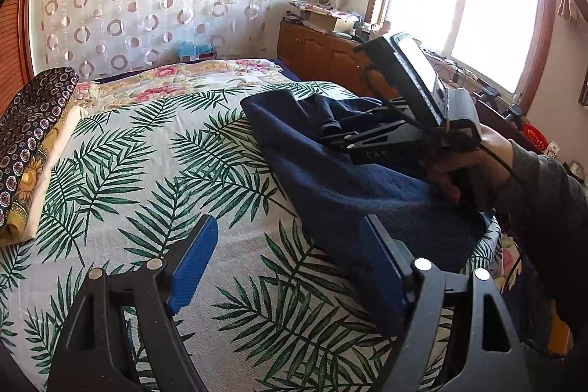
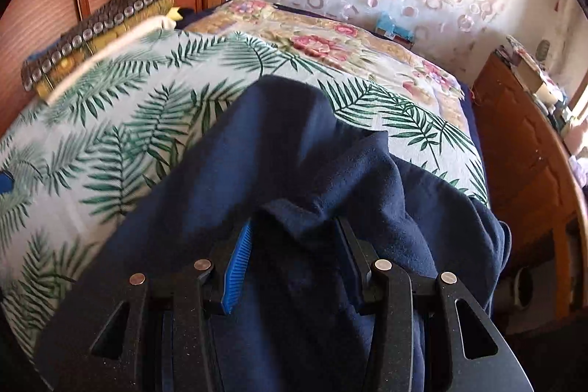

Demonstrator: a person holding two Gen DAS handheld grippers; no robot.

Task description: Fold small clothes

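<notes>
A navy garment (image 1: 330, 179) is seen lying on the leaf-print bedspread (image 1: 154, 179), spread toward that spread's right-hand edge as the left wrist view shows it, with its upper part bunched into folds. Seen from the right wrist, the same navy garment (image 2: 279, 149) runs from the middle of the bedspread (image 2: 121, 142) down under and between the fingers of the right gripper (image 2: 294, 245).

The right gripper is found with its jaws part-way open, and a raised fold of the garment is held up between the two blue pads (image 2: 237, 276); the cloth is touched on both sides, though whether it is firmly pinched cannot be told (one pad is almost wholly covered by fabric). In the left wrist view the right gripper (image 1: 332, 131) is seen from the side, carried by a hand (image 1: 474, 168), with its tips buried in the bunched folds.

The left gripper (image 1: 290, 263) is held above the bedspread with its jaws spread wide and nothing between them. Its right finger is placed over the garment's near edge, while its left finger (image 1: 191, 267) is placed over bare bedspread just beside the garment; contact with the cloth cannot be judged.

A stack of folded patterned cloths (image 1: 33, 142) is seen at the bedspread's far left edge, well apart from the garment.
</notes>
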